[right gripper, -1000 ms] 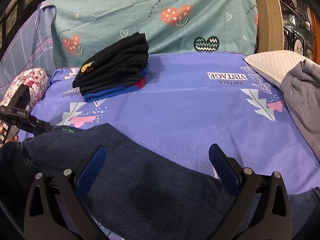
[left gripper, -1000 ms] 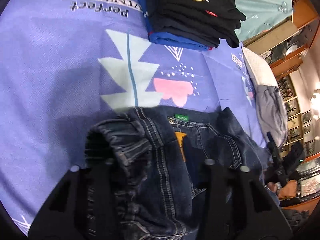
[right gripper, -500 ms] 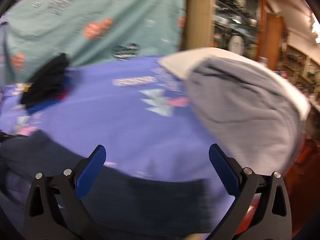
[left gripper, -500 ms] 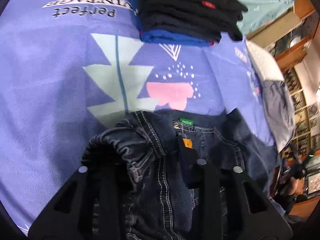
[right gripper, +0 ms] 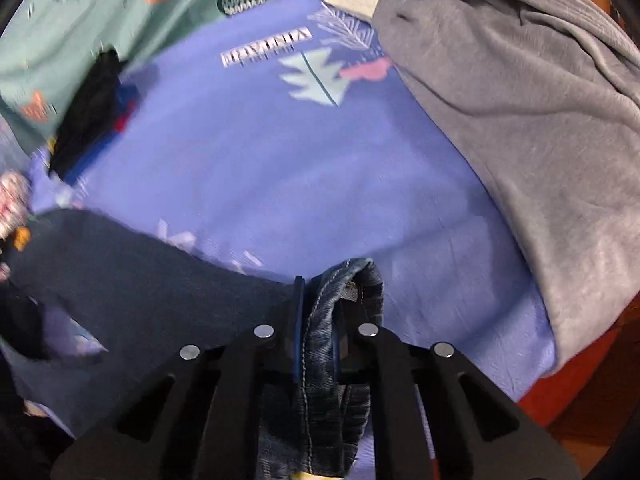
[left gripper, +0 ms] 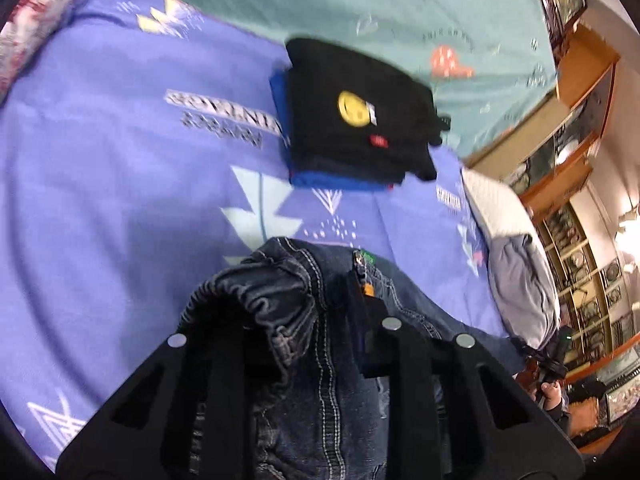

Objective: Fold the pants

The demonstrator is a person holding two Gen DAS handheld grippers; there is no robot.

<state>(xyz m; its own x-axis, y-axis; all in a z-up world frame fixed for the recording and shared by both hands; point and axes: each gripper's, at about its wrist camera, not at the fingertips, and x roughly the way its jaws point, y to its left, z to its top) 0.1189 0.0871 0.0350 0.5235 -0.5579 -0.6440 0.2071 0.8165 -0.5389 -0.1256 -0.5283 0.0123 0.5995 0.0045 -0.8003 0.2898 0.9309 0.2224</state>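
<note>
**Both claws clamped on the jeans, ready for the fold**

The left claw (left gripper: 320, 344) had just been closing and pinched the bunched waistband of the jeans (left gripper: 304, 320), denim filling its jaws. The right claw (right gripper: 320, 332) had just snapped shut too, its blue pads nipping a hem of the same jeans, the leg trailing off to its left across the bed (right gripper: 280, 160). Ahead of the left claw sat a stack of folded clothes (left gripper: 360, 120); a grey garment (right gripper: 520, 100) lay to the right claw's right. To fold cleanly, I'd judge both ends should be lifted together, kept taut, then brought hem to waistband without dragging.
</note>
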